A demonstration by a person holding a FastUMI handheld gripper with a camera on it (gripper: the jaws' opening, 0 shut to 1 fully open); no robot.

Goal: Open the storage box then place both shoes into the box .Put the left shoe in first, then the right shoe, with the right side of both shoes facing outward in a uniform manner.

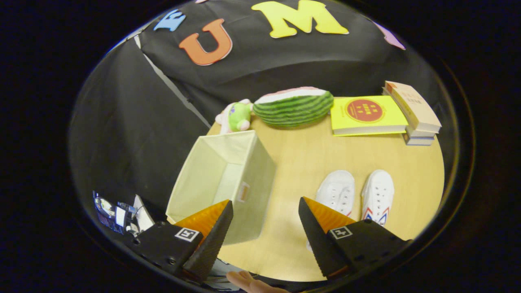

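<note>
The round wooden table [309, 162] carries your work: the cream fabric storage box [228, 183] stands open-topped at its left edge, and the two white shoes [356, 195] sit side by side just ahead of your right finger. Your gripper [264, 211] is spread wide and holds nothing. Go for the left shoe [338, 191] first, gripping its collar squarely so it does not twist.
</note>
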